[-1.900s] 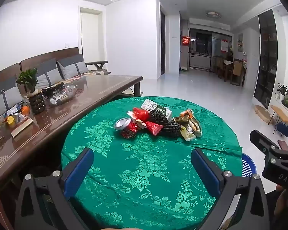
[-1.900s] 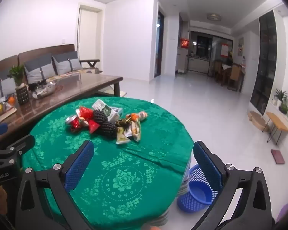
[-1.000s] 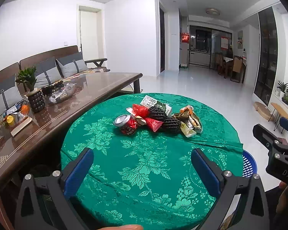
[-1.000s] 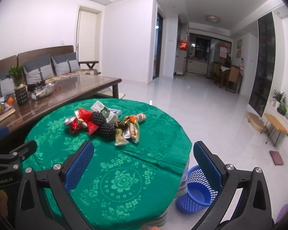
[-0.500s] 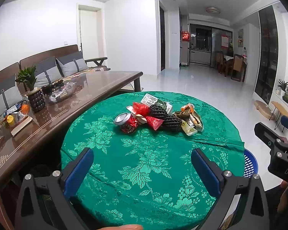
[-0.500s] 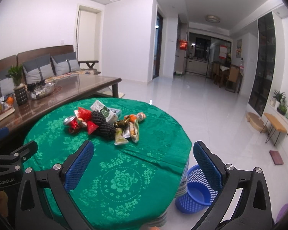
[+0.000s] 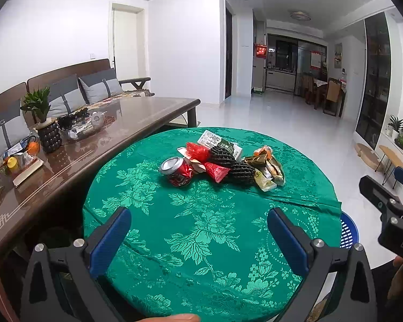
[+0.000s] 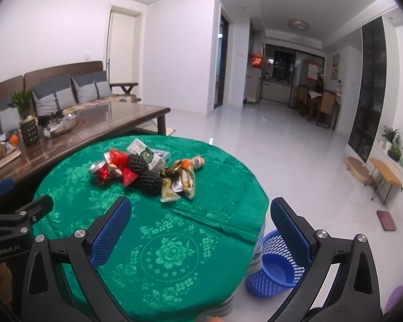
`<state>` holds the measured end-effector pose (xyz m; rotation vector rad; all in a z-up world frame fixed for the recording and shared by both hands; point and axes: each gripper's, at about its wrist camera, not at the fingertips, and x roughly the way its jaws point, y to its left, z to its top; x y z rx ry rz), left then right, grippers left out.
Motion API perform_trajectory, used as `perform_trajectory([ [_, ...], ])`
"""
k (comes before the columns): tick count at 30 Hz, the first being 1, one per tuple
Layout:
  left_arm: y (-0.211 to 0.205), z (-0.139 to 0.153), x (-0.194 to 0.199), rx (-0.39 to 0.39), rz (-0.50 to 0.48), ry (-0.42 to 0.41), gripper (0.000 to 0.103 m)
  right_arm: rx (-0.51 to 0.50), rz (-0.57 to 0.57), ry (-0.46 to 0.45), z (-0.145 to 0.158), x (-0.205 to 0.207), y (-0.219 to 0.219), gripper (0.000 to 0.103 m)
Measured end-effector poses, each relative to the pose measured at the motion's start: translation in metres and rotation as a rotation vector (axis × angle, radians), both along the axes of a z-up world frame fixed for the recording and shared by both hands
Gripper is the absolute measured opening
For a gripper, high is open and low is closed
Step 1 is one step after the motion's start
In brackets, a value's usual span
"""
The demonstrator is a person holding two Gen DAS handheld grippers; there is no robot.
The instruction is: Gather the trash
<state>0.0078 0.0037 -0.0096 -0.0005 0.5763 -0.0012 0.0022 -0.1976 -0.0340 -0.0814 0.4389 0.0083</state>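
A pile of trash lies on a round table with a green cloth (image 7: 201,228): a crushed red can (image 7: 176,170), red wrappers (image 7: 215,171), two black foam nets (image 7: 240,173), a green-white carton (image 7: 219,143) and snack packets (image 7: 268,169). The pile also shows in the right wrist view (image 8: 145,170). My left gripper (image 7: 198,237) is open and empty, well short of the pile. My right gripper (image 8: 201,225) is open and empty over the table's near right edge. A blue mesh bin (image 8: 274,265) stands on the floor right of the table.
A long brown coffee table (image 7: 67,147) with a plant, tray and fruit stands to the left, a sofa (image 7: 67,88) behind it. White floor stretches to the right. Small stools and plants (image 8: 384,171) line the right wall.
Both grippers have shifted slightly; the pile sits a little nearer in both views. Both stay open and empty.
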Motion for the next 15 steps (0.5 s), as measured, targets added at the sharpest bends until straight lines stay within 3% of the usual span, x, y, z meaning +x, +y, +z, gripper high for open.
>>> perform_trajectory([
  [15,-0.0025,0.0064,0.0027,-0.016,-0.006,-0.002,0.103,0.004,0.0,-0.017,0.0059,-0.0041,-0.0022,0.103],
])
